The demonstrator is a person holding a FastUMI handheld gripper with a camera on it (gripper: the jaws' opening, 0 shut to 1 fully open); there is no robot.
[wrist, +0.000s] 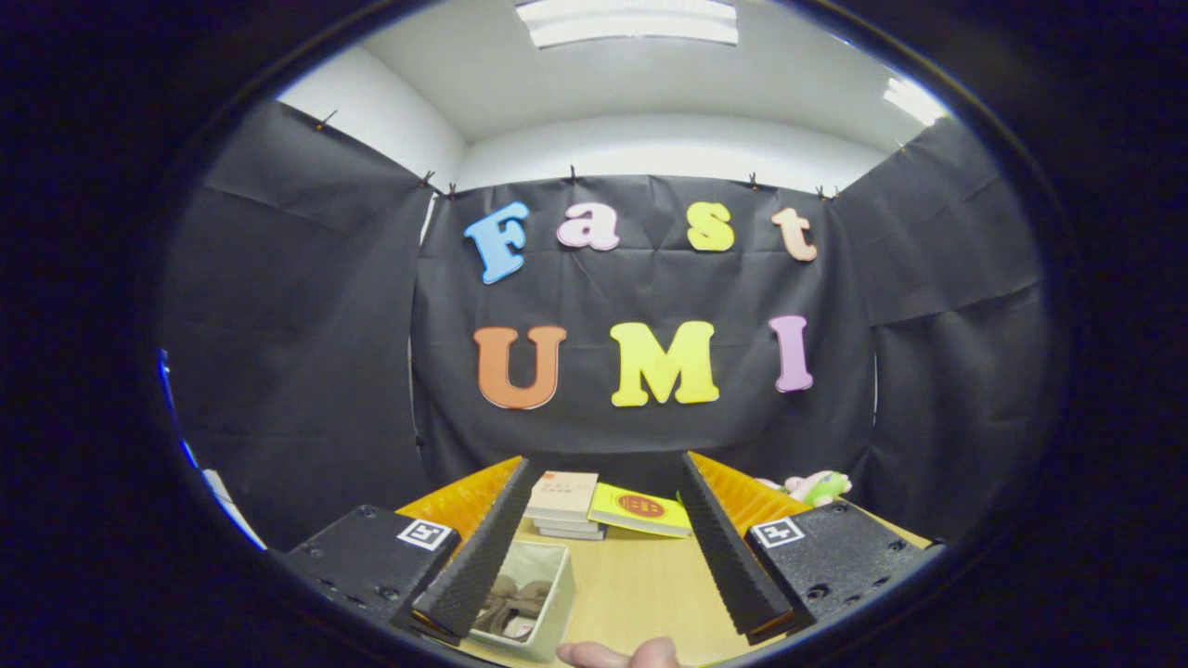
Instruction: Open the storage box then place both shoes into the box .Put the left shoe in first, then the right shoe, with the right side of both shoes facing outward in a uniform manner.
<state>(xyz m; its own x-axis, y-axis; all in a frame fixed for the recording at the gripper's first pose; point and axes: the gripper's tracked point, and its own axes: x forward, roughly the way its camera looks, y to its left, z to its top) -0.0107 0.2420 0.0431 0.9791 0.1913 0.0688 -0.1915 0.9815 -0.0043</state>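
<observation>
I see my gripper (603,547) held above the wooden table (640,594), fingers spread wide with nothing between them. By the left finger (478,547) sits the storage box (543,603), its top open, brownish shoes (515,598) inside. Bare tabletop runs ahead between the fingers to stacked books (564,506) and a yellow book (640,508). A fingertip (622,655) shows at the near edge. Beyond the right finger (729,547) lies a plush toy (817,485).

Gripper (603,547): fingers (483,547) standing wide apart, gripping nothing, reaching forward and raised above the table level. Person's hand (624,655): a fingertip or two showing low between the two fingers, lying flat, touching neither finger.
</observation>
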